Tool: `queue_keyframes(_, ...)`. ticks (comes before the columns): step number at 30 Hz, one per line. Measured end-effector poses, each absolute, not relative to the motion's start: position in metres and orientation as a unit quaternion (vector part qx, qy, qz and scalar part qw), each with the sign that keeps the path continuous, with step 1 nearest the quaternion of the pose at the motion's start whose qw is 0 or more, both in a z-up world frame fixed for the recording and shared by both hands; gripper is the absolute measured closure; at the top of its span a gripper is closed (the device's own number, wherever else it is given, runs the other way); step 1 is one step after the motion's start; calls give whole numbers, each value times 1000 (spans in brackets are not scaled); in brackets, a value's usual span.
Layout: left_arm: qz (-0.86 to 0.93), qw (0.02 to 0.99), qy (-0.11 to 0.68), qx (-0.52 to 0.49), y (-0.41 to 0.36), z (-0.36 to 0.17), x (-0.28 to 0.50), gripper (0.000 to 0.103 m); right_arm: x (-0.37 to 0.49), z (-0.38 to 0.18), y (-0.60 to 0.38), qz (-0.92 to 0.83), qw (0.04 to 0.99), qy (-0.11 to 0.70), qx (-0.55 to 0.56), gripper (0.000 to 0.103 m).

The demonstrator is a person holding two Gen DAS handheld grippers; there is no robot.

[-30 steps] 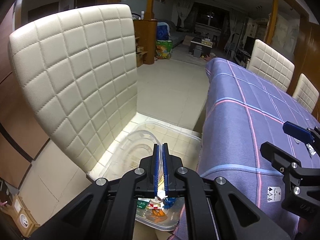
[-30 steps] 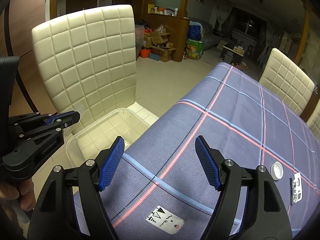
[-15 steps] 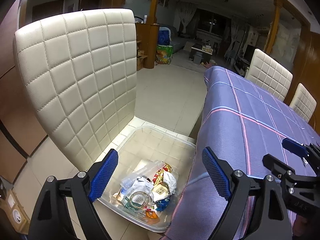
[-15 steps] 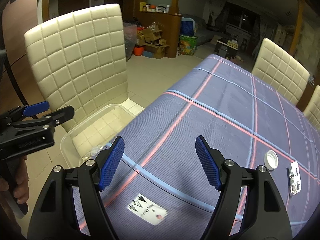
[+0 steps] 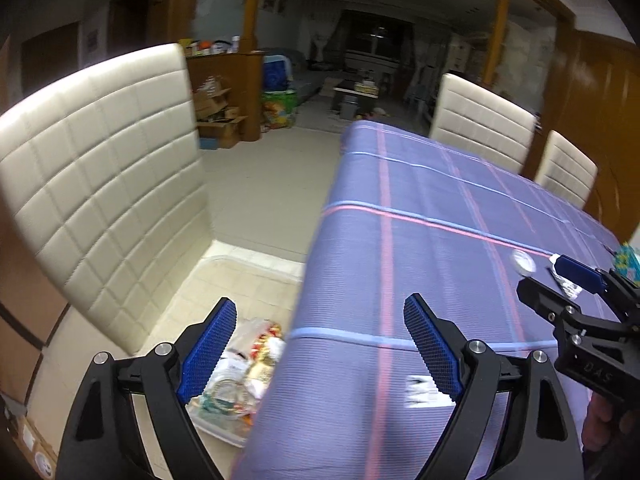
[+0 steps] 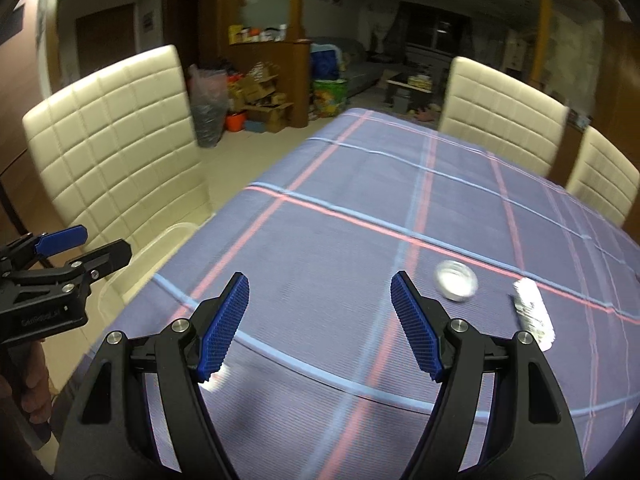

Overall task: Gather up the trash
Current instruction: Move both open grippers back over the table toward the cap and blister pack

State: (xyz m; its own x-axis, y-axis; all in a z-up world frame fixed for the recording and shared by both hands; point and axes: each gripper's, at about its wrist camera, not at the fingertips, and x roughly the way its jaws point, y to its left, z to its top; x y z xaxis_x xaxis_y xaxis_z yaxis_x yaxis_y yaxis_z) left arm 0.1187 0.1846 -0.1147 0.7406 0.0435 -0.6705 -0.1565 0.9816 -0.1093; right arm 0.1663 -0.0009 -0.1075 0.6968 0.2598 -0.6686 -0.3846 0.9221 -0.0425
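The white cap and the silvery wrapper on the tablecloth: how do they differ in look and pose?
The white cap is round and sits as a small disc; the silvery wrapper is long, narrow and lies flat, angled across the cloth. The cap lies nearer the right gripper, the wrapper further right. The cap looks plain white, the wrapper shiny. Both rest apart on the tablecloth, ungripped, blurred by motion.

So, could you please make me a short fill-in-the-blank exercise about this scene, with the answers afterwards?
1. The left gripper is ____, holding nothing.
2. The clear plastic bin with trash stands on the ____ beside the table.
3. The round white cap lies on the table, to the ____ of the silver wrapper in the right wrist view.
4. The tablecloth is mainly ____ with pink and blue lines.

Answers: open; floor; left; purple
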Motion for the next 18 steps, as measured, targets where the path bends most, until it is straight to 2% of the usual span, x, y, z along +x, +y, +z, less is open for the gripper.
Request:
queue_keyframes(11,-28,928,369,-35,79,-108,141,19,164,-108,-111,107,927,357,-29,29)
queue_keyframes(18,-52,924,379,-15,28,-113,153,19,168,-112,-148,94,928,360,-11,29)
